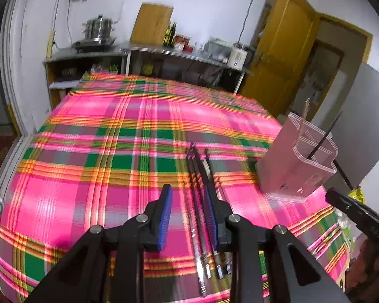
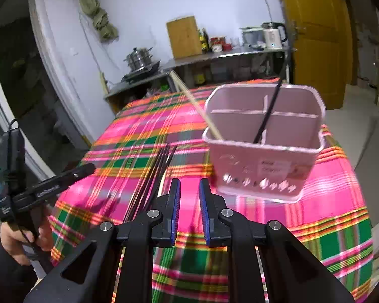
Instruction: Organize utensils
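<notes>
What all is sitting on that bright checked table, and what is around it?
tablecloth: one, pink-green plaid, covers the table
utensil holder: one, pink, divided, standing on the cloth
chopsticks in holder: one black, one pale, leaning
loose chopsticks: several, dark, lying bunched on the cloth
steel pot: one, silver, far shelf
kettle: one, white, far counter
door: one, yellow-brown, open
left hand-held gripper: open, over the loose chopsticks
right hand-held gripper: open, empty

Above a plaid tablecloth [image 2: 290,227], the right gripper [image 2: 190,189] hangs with jaws apart and empty, a pink divided utensil holder [image 2: 262,161] ahead holding one black chopstick [image 2: 270,108] and one pale chopstick [image 2: 199,108], loose dark chopsticks [image 2: 154,174] lying to its left.
</notes>
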Available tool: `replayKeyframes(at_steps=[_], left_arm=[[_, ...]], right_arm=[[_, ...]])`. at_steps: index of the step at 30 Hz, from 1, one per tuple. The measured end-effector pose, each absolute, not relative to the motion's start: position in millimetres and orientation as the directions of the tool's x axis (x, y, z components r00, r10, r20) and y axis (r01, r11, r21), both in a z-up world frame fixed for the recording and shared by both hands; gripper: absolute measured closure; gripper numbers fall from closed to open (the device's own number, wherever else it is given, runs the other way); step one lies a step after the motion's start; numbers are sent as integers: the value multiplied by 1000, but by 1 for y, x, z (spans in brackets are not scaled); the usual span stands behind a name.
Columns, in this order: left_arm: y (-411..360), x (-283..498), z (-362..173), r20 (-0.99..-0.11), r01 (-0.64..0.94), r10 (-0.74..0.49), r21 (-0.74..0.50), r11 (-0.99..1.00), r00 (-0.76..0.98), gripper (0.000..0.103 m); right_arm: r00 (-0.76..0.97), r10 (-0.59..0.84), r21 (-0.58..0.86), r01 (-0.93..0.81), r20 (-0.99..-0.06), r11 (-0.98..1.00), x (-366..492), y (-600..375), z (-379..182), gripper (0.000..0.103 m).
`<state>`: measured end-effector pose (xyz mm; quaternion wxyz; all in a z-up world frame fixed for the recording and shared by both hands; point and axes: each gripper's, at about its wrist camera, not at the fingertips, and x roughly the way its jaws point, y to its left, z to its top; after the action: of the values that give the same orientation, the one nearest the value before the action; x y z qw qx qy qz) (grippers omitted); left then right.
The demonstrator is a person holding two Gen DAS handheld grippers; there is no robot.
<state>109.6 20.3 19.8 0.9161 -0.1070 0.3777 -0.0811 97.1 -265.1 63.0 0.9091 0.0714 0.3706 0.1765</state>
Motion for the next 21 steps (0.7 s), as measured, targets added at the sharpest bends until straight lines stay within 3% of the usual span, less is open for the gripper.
replayKeyframes(at_steps=[8,21], left_arm=[[7,130,-23,-764,66,-230,-240,969,602,76],[-6,154,-52,-797,82,-231,-224,971,558,76]], right_arm=[[610,379,246,-293,-696,924,103,-245,39,88],[517,380,239,-320,-767,917,134,-202,-3,88]])
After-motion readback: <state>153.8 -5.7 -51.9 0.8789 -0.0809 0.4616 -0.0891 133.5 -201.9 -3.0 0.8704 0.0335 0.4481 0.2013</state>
